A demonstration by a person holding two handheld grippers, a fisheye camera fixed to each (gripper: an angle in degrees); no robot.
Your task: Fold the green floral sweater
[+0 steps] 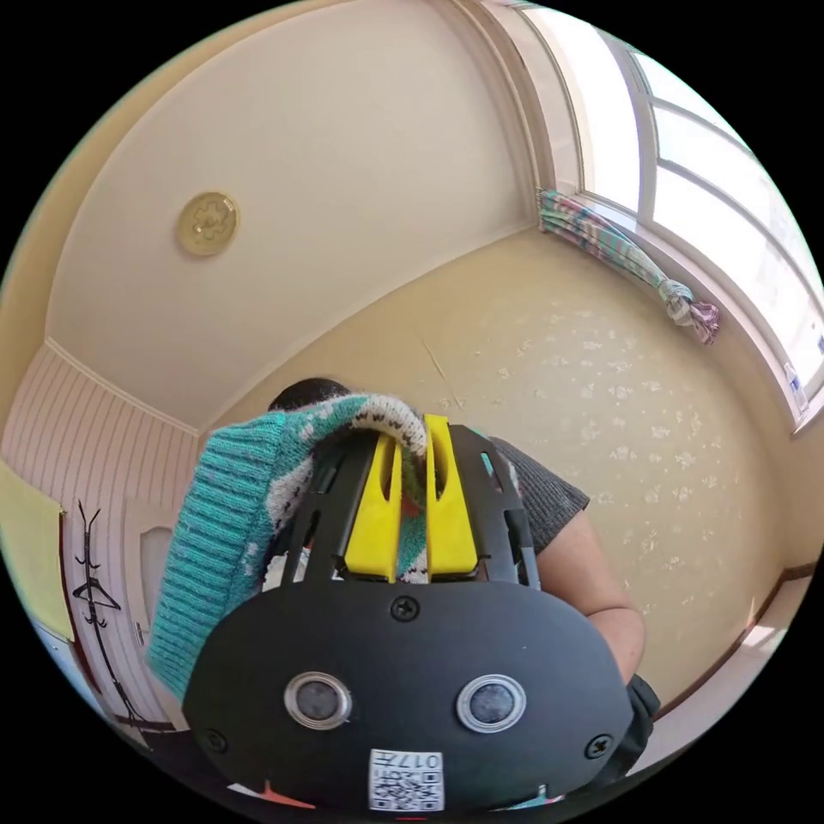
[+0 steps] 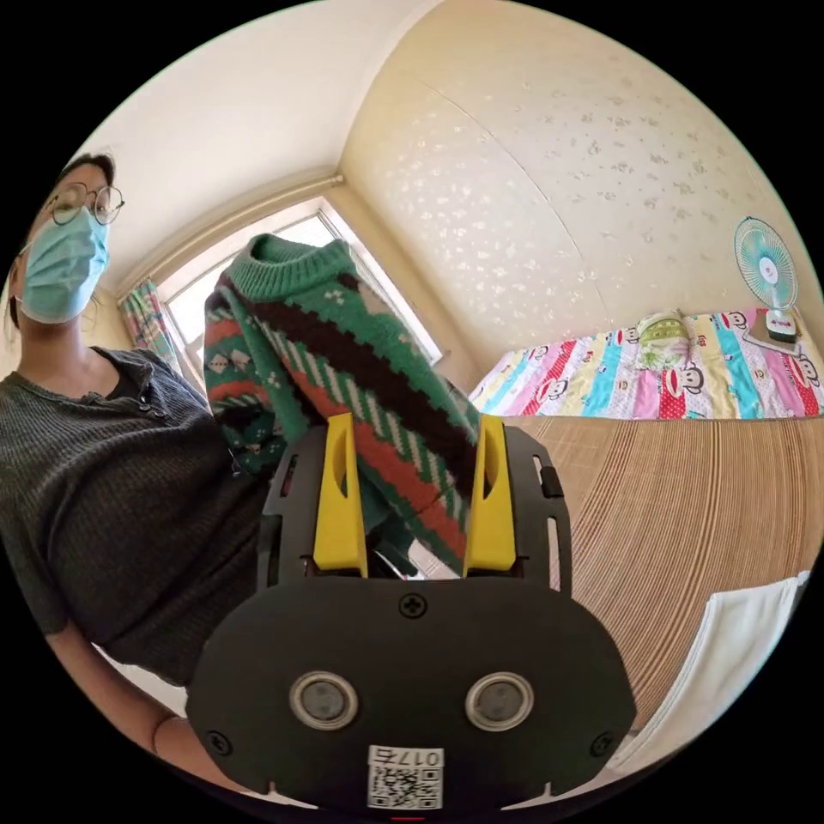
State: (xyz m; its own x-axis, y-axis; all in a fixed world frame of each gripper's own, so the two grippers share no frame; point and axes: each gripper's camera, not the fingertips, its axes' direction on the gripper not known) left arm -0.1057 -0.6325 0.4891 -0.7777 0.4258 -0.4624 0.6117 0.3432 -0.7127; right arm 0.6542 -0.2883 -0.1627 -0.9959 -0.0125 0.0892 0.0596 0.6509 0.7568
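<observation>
Cream-walled room with bright window [image 1: 687, 146], woven mat [image 2: 687, 515] on bed, cartoon-print bedding [image 2: 601, 378] beyond, green floral sweater [image 2: 343, 378] hanging in air, lower part hidden behind right tool [image 2: 415, 481] with jaws apart, left tool [image 1: 414, 493] clamped on sweater edge.

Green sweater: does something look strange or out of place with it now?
Yes. The green sweater hangs bunched in the air instead of lying flat on the mat. The left hand-held gripper is shut on its edge, fabric draped over the jaws, while the right hand-held gripper is open.
</observation>
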